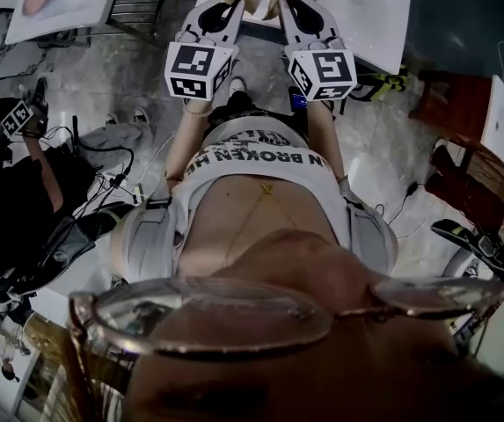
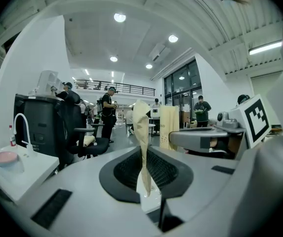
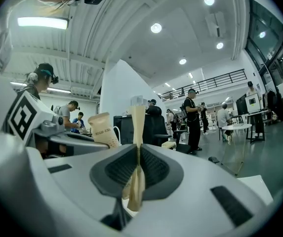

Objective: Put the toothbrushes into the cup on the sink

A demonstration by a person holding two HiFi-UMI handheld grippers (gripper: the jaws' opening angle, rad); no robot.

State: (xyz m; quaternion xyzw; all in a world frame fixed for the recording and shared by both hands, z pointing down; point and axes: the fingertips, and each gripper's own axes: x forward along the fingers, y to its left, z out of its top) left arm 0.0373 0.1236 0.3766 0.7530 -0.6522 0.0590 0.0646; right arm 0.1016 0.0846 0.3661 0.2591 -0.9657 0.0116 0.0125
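The left gripper point(image 2: 144, 168) pinches a tan toothbrush pack point(image 2: 141, 125) that sticks out past its jaws. The right gripper point(image 3: 137, 169), close beside it, pinches another tan pack point(image 3: 137, 127).

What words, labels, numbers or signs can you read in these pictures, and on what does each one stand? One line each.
"BROKEN", neighbouring letters cut off: the person's shirt.
"ROGP ENK", blurred and doubtful: the first beige packet, held by the left gripper.
"ND", rest unreadable: the second beige packet, held by the right gripper.
Marker cubes: square patterns only, no words.
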